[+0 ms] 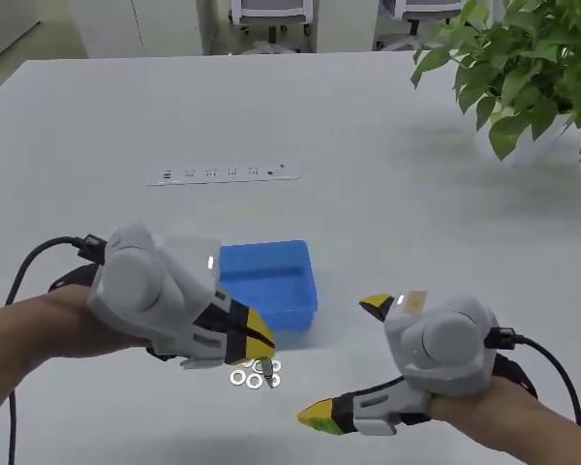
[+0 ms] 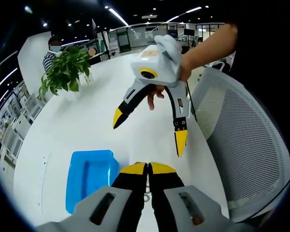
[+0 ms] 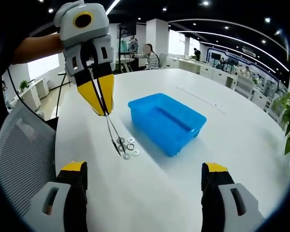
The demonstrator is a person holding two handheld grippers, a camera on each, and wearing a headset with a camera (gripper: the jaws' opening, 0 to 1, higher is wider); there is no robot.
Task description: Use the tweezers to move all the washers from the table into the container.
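Fig.: L gripper [image 3: 102, 104] clenched on tweezers [image 3: 113, 136], tips among washers [image 3: 128, 146] on table [image 3: 193, 193] beside blue container [image 3: 179, 140]. R gripper [image 1: 347, 360] spread wide, idle. Washers look thin, light, hard, slippery; prob. best pinched across rim. Tip contact unclear.

The counter [image 1: 368, 145] is a broad, plain white surface that runs back to a straight far edge. Toward its near side a blue open-topped container [image 1: 268, 283] sits flat on it. Just beside the container's near wall a small cluster of silvery washers [image 1: 255, 374] lies loose on the white top, some touching one another. Farther back, well apart from the container, a narrow white socket strip [image 1: 223, 173] lies across the counter, and a leafy green potted plant [image 1: 523, 68] stands toward the far right.
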